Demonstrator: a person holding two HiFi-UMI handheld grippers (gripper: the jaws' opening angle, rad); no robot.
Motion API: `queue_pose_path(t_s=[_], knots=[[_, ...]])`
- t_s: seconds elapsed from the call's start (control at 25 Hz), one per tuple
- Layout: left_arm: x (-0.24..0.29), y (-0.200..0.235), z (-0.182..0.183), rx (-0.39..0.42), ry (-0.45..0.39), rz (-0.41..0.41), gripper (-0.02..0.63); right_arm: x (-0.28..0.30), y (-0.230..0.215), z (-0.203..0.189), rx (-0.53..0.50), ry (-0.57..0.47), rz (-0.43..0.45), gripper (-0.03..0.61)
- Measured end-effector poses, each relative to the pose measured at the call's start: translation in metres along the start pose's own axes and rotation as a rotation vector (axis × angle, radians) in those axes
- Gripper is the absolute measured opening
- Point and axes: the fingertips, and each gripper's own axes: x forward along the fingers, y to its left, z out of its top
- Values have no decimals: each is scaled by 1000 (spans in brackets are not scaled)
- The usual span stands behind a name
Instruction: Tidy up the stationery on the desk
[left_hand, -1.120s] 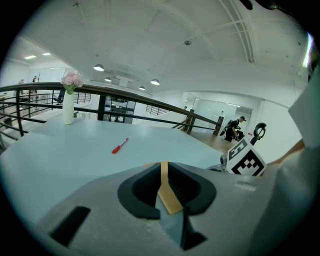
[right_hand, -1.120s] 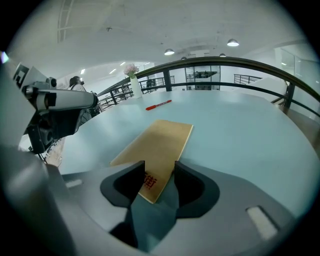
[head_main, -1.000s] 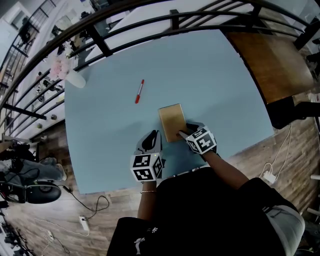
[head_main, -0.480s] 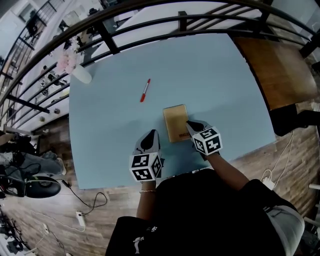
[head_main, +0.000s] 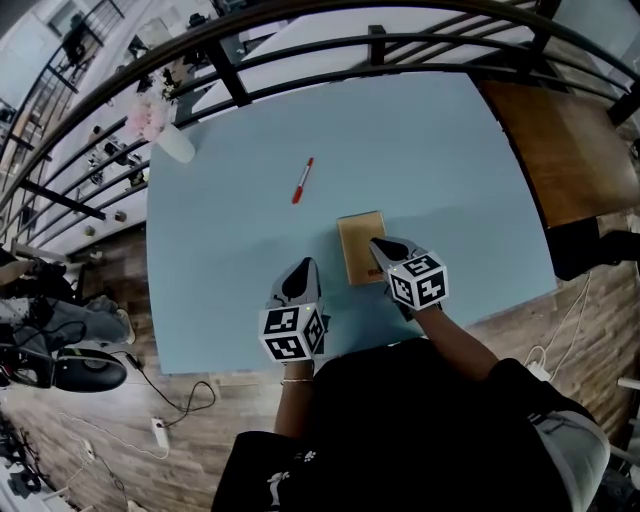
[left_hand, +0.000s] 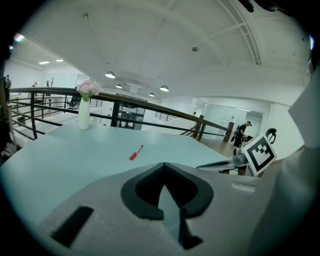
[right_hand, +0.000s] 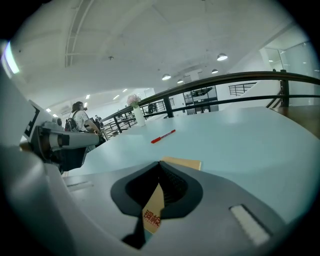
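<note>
The right gripper (head_main: 377, 246), jaws just closed, pinches the notebook (head_main: 358, 232); pen (head_main: 302, 181) lies far-left (nearer the clenched, empty left gripper (head_main: 302, 270)).

White vase of pink flowers (head_main: 176, 149), black railing (head_main: 228, 72), brown wooden surface (head_main: 560, 150)

Open-plan office mezzanine, black railing (left_hand: 150, 106), recessed ceiling lights (left_hand: 110, 75), light-blue desk (head_main: 420, 150).

The person (head_main: 400, 430) is wearing black and a bracelet (head_main: 296, 382); grey left gripper (head_main: 303, 265) and right gripper (head_main: 377, 245) are bearing black-and-white marker cubes (head_main: 292, 333)
</note>
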Motion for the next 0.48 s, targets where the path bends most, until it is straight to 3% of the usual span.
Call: queue_pose_path(t_s=[0.48], knots=[[-17,46,16,-10,-52,54,-3,23,25,41,24,-63,18,11]])
